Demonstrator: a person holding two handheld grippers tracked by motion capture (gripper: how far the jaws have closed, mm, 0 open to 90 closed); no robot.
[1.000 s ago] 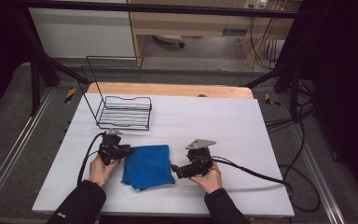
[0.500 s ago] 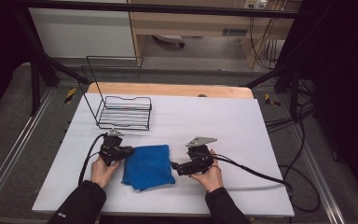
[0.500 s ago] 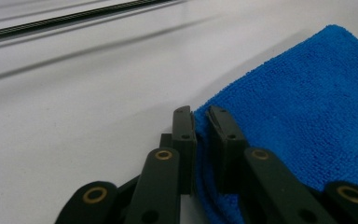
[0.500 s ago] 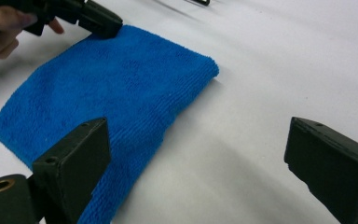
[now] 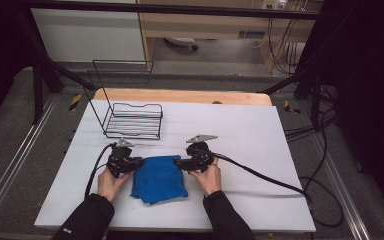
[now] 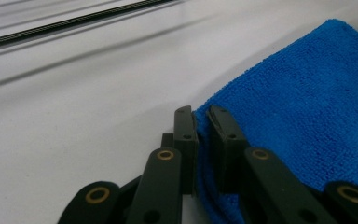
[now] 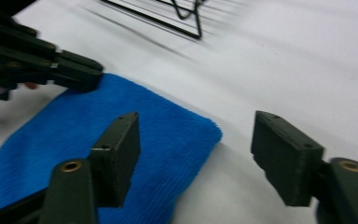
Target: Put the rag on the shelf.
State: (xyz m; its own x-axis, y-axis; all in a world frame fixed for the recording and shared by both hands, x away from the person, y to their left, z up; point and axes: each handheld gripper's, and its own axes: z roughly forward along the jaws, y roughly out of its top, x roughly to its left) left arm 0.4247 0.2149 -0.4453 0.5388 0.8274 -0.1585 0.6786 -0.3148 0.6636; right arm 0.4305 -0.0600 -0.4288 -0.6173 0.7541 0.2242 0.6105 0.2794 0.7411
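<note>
Both tools at the folded blue cloth on the white desk

Left tool [image 6: 200, 122] pinches the blue cloth [image 5: 158, 178] at its left edge; right tool [image 7: 196, 154] spread, jaws just been closing, one above the cloth's corner, one over bare desk [image 5: 260, 135] — not gripping. Cloth lies near the front edge, wire rack [image 5: 132, 120] behind.

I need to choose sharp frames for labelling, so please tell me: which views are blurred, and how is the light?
Right gripper view: motion blur smears the black wire basket and the right gripper. Left gripper view: the folded blue terry cloth is crisp near the left gripper, the far white table soft. High view: table evenly lit, surroundings dark, no glare.
</note>
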